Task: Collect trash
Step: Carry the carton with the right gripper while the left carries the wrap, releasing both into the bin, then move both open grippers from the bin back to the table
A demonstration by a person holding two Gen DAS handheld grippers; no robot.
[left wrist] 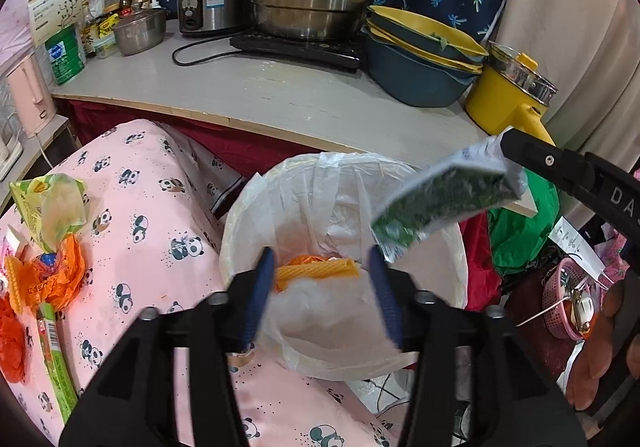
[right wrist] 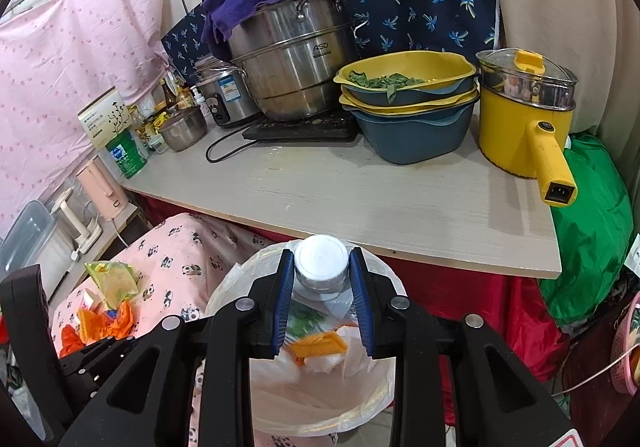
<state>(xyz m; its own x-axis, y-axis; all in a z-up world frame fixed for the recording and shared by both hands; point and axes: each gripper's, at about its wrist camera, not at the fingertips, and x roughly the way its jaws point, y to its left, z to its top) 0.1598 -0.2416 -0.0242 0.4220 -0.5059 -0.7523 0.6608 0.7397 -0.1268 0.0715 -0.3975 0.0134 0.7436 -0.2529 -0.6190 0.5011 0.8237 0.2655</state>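
My right gripper (right wrist: 322, 301) clamps a green carton by its white cap (right wrist: 321, 261), its body mostly hidden behind my pads. My left gripper (left wrist: 320, 291) stands open, empty, over the lined bin (left wrist: 240, 231), orange wrapper (left wrist: 316, 271) inside.

White-lined round trash bin (left wrist: 452, 247), open-topped, beside pink panda-print bedding. Inside: orange ridged wrapper (left wrist: 316, 271) on crumpled white plastic. Green-and-white pouch (left wrist: 448, 199) with white cap (right wrist: 320, 259), held tilted above bin rim. Uncollected on bedding: green wrapper (left wrist: 52, 203), orange wrappers (left wrist: 52, 275), green box (left wrist: 54, 351).
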